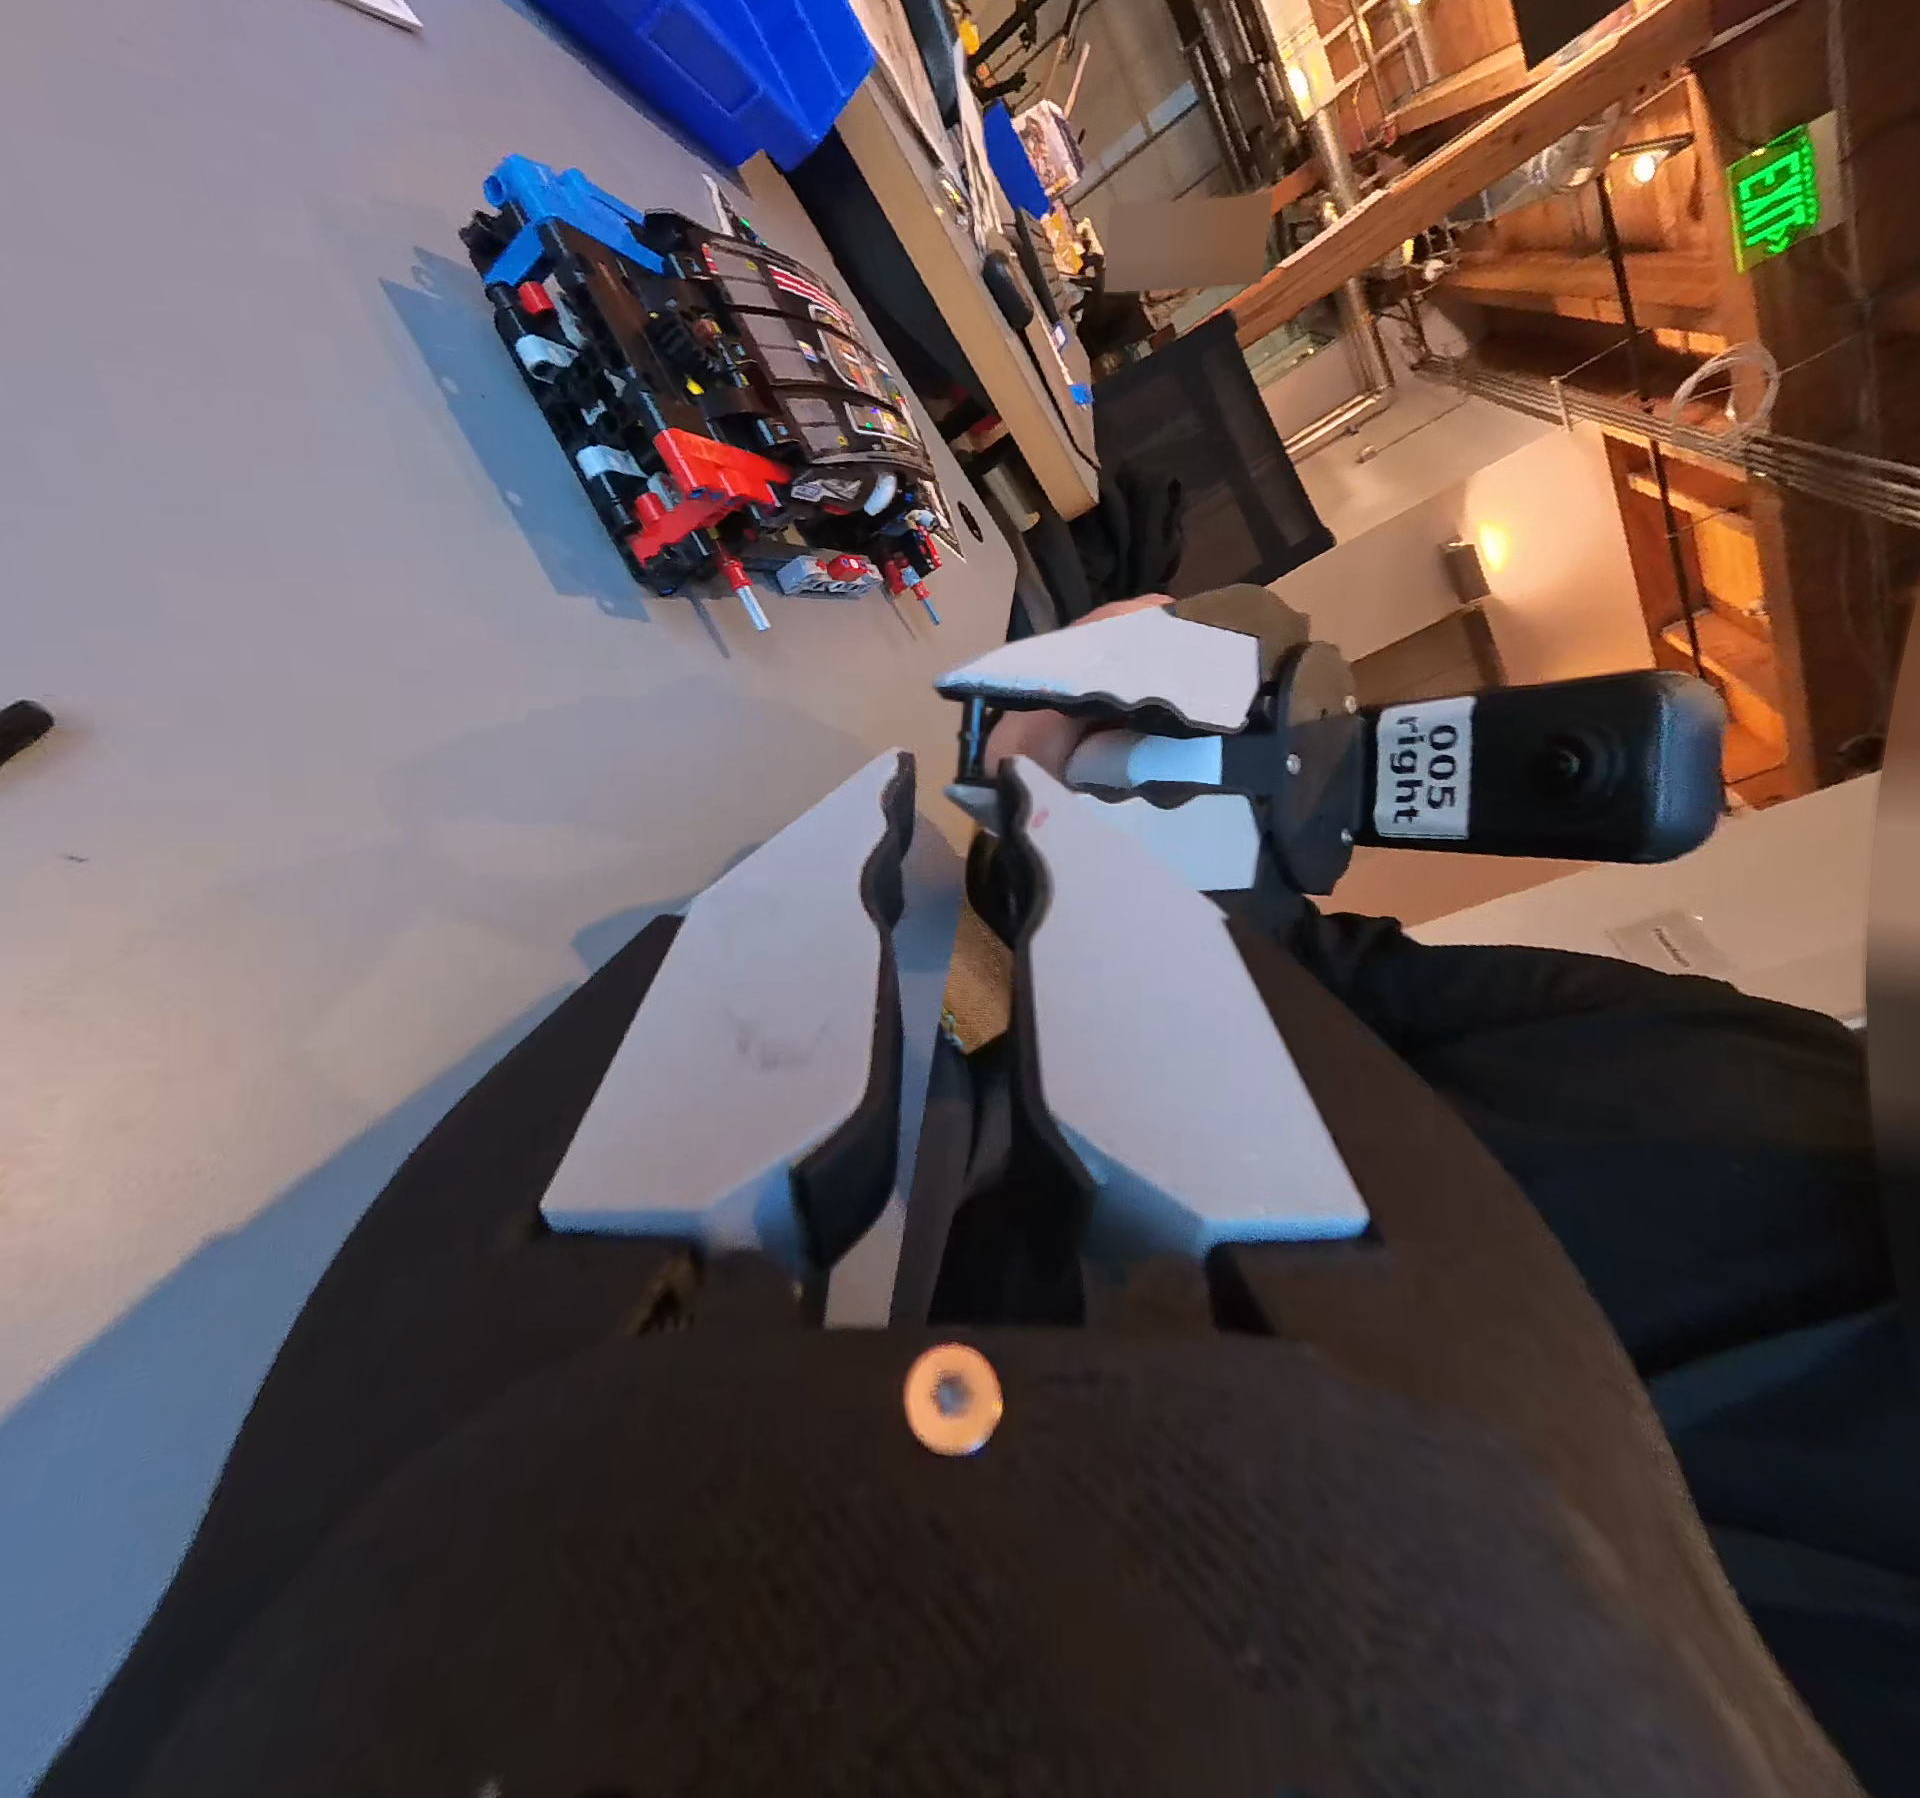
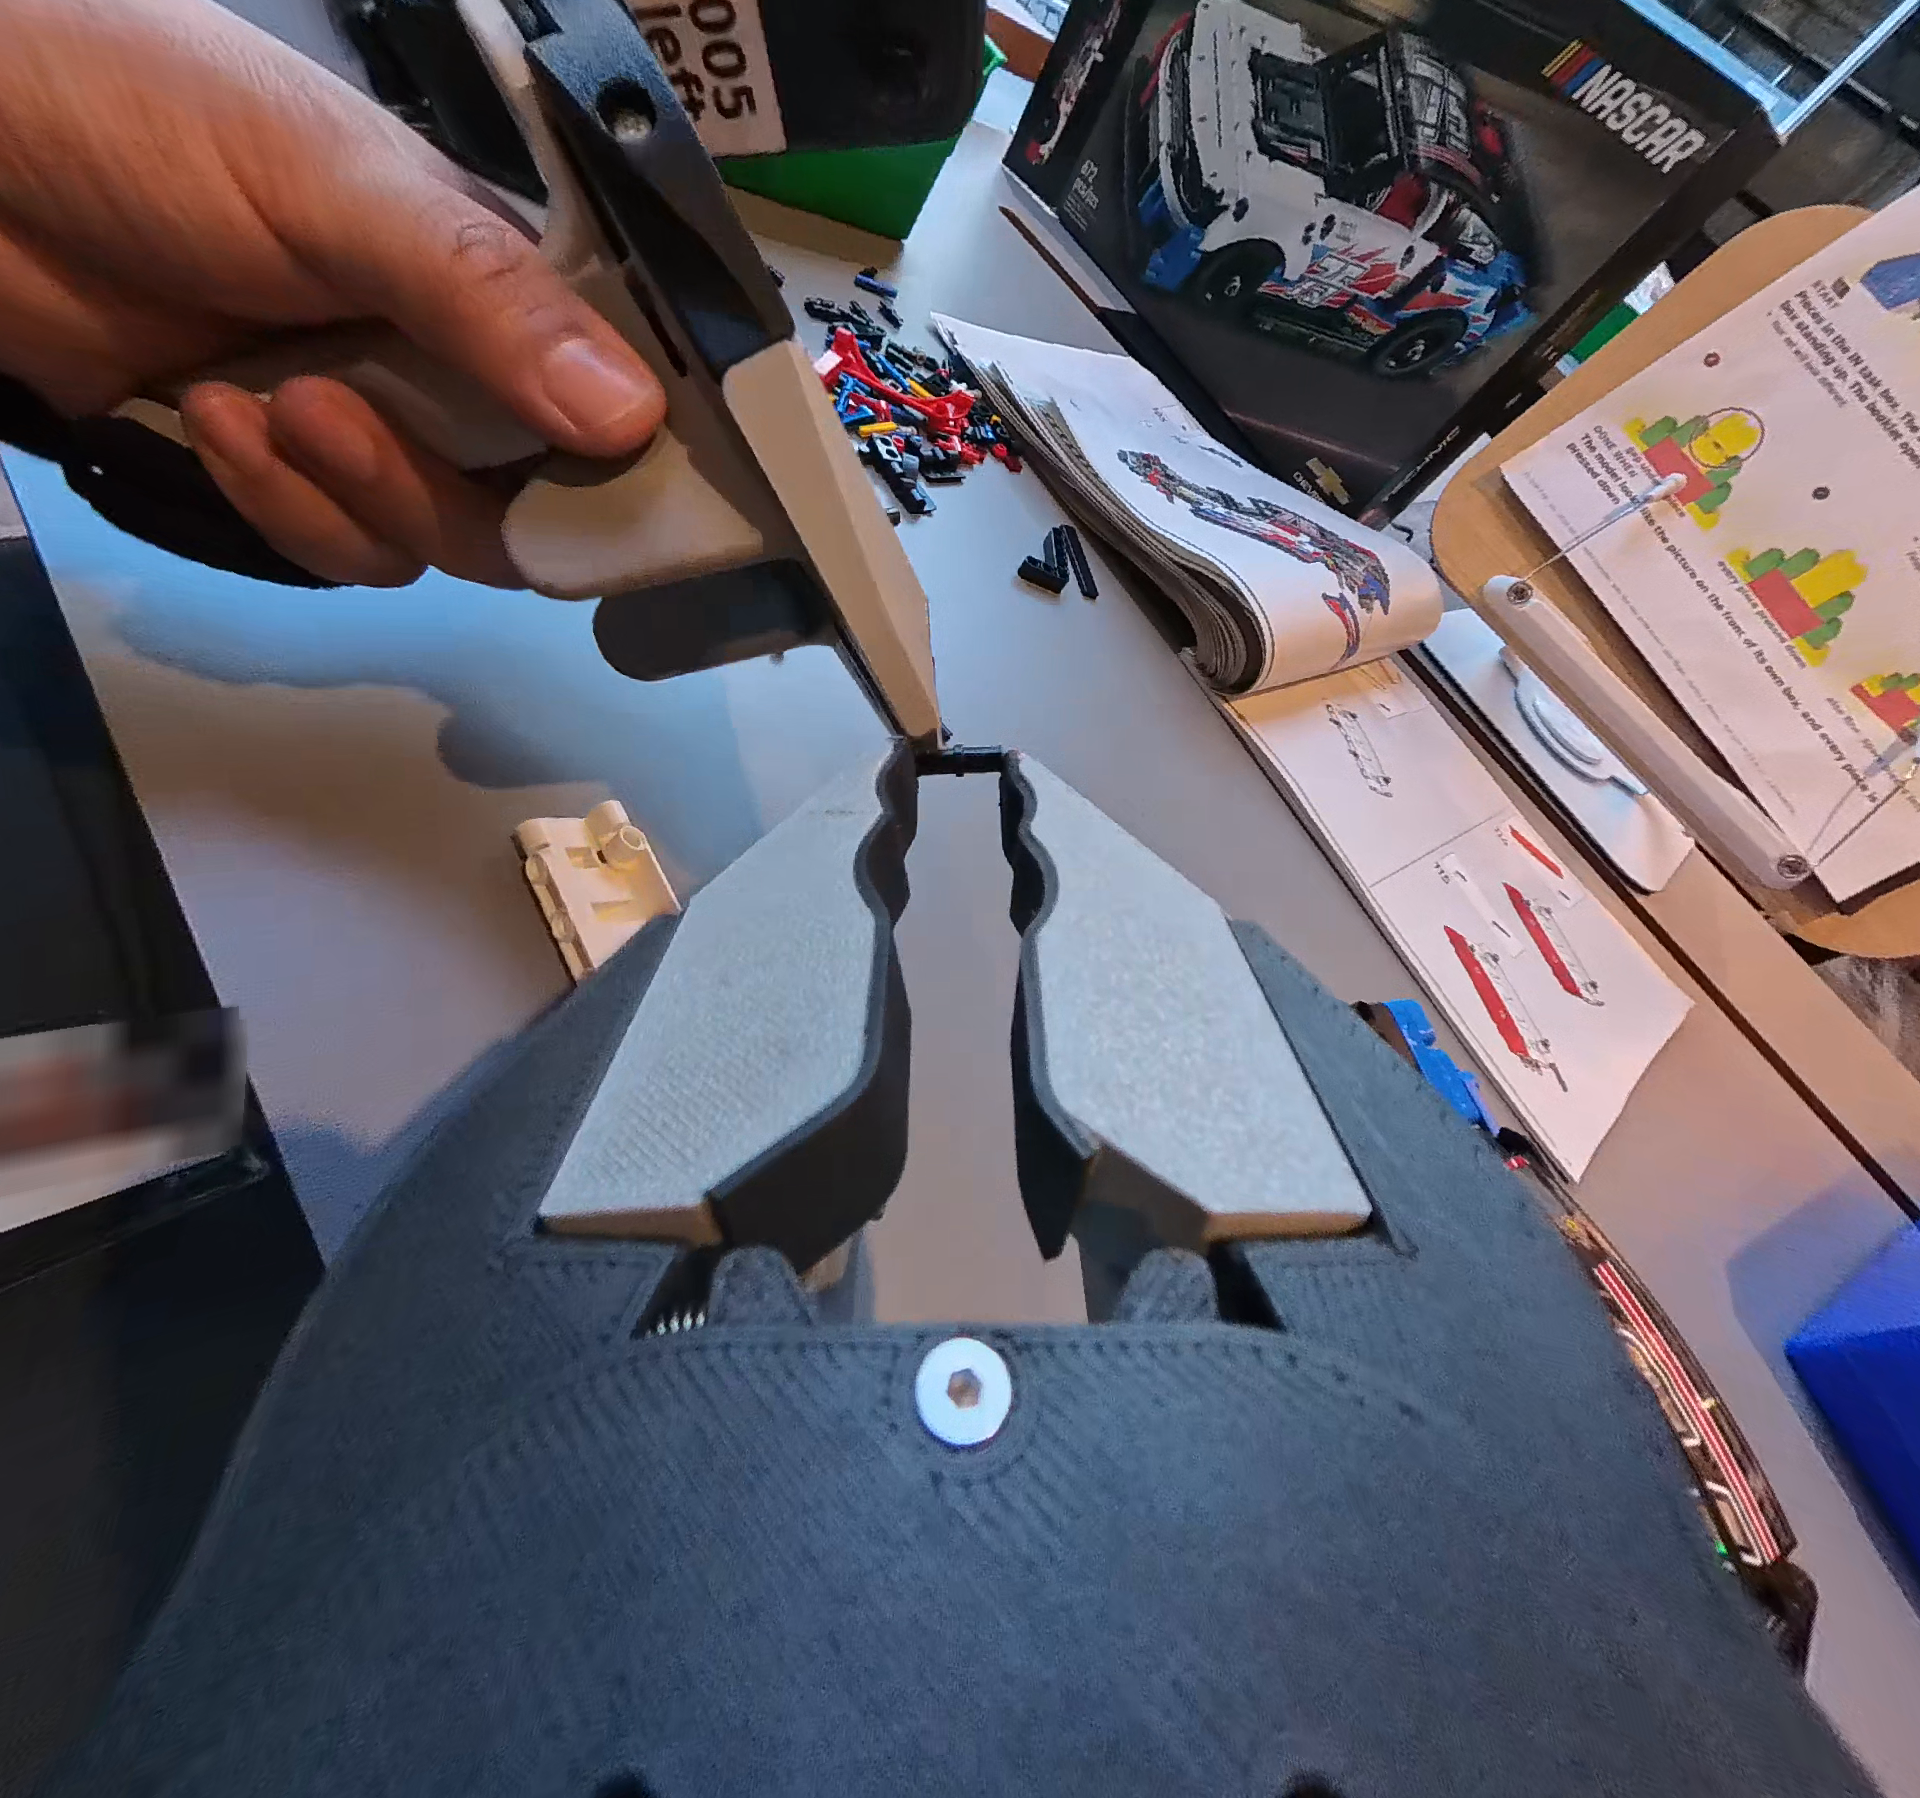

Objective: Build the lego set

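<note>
Above the worktop (image 2: 1091,699), the right tool (image 2: 959,761) pinches a small black pin (image 2: 961,760) at its tips; the left tool (image 1: 954,780), part-open and empty-looking, meets it. A slight slip could drop the pin. Tools, box (image 2: 1382,159) and booklet (image 2: 1195,522) carry print, deliberately unquoted. Half-built car (image 1: 707,418) sits well apart.

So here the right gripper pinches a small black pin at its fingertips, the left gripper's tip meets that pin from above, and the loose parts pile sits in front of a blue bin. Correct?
Not quite. In the right wrist view the bin behind the loose parts pile is green, not blue. The rest holds: the right gripper pinches the small black pin, and the left gripper meets it from above.
</note>
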`<state>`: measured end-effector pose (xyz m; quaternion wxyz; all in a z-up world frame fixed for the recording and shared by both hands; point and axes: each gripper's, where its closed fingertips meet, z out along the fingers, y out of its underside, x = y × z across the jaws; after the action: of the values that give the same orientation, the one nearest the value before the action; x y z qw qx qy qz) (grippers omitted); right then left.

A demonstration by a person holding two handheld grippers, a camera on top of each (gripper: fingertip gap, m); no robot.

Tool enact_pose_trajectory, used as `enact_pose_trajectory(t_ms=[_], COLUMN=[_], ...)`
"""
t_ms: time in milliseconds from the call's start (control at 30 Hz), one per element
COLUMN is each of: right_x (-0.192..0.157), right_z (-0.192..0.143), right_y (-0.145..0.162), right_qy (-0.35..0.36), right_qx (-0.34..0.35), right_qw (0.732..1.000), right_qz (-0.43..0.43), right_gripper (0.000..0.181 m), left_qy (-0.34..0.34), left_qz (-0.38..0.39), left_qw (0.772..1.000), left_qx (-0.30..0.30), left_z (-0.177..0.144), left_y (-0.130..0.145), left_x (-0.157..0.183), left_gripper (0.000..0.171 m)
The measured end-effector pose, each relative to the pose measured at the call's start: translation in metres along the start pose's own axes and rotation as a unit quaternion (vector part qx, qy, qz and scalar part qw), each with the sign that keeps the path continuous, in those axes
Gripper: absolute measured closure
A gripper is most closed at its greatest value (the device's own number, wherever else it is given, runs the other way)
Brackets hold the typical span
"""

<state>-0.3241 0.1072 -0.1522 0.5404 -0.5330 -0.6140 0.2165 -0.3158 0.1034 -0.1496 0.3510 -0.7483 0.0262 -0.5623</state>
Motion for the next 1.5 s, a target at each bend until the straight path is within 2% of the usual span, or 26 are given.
enact_pose_trajectory(t_ms=[200,333,400,500,600,667,700,800,867,967,1033,1100,1200,1367,1433,1500], right_x=[-0.003,-0.005,-0.008,-0.014,-0.009,-0.004,-0.003,0.003,0.006,0.007,0.005,0.004,0.001,-0.006,-0.006,-0.007], right_z=[-0.001,-0.002,-0.001,-0.002,-0.008,-0.013,-0.016,-0.02,-0.021,-0.02,-0.019,-0.018,-0.018,-0.014,-0.012,-0.011], right_y=[0.0,-0.001,0.001,0.006,0.01,0.004,0.0,-0.014,-0.024,-0.035,-0.038,-0.04,-0.043,-0.041,-0.04,-0.04], right_qy=[0.005,0.0,-0.013,-0.068,-0.129,-0.175,-0.2,-0.244,-0.246,-0.241,-0.24,-0.237,-0.245,-0.248,-0.239,-0.226], right_qx=[0.005,0.009,0.005,0.004,0.008,0.023,0.033,0.059,0.072,0.077,0.07,0.07,0.068,0.054,0.055,0.066], right_qw=[1.0,1.0,1.0,0.997,0.984,0.963,0.949,0.921,0.921,0.934,0.942,0.948,0.949,0.956,0.962,0.968], right_qz=[-0.023,-0.024,-0.02,0.027,0.123,0.204,0.242,0.3,0.293,0.253,0.222,0.199,0.184,0.144,0.122,0.088], right_gripper=[0.168,0.168,0.167,0.166,0.175,0.172,0.171,0.169,0.167,0.169,0.177,0.177,0.177,0.179,0.18,0.18], left_qy=[0.028,0.004,-0.011,-0.043,-0.073,-0.113,-0.146,-0.219,-0.258,-0.275,-0.282,-0.286,-0.302,-0.313,-0.311,-0.298], left_qz=[-0.007,0.02,0.045,0.101,0.168,0.25,0.31,0.489,0.563,0.617,0.634,0.647,0.678,0.699,0.692,0.657], left_qw=[0.999,0.999,0.997,0.99,0.976,0.955,0.934,0.842,0.783,0.736,0.719,0.705,0.667,0.638,0.646,0.688], left_qx=[-0.031,-0.043,-0.055,-0.091,-0.115,-0.111,-0.096,-0.061,-0.054,-0.041,-0.039,-0.052,-0.067,-0.079,-0.081,-0.08], left_z=[0.008,0.008,0.007,0.003,-0.004,-0.008,-0.01,-0.012,-0.011,-0.007,-0.008,-0.009,-0.012,-0.014,-0.015,-0.015], left_y=[0.005,0.007,0.009,0.014,0.013,0.006,-0.001,-0.013,-0.016,-0.016,-0.017,-0.016,-0.014,-0.011,-0.011,-0.009], left_x=[0.01,0.005,0.003,0.0,0.001,0.001,0.0,0.012,0.017,0.026,0.029,0.029,0.029,0.027,0.025,0.024], left_gripper=[0.156,0.17,0.17,0.17,0.17,0.17,0.17,0.17,0.171,0.171,0.17,0.17,0.17,0.17,0.17,0.17])
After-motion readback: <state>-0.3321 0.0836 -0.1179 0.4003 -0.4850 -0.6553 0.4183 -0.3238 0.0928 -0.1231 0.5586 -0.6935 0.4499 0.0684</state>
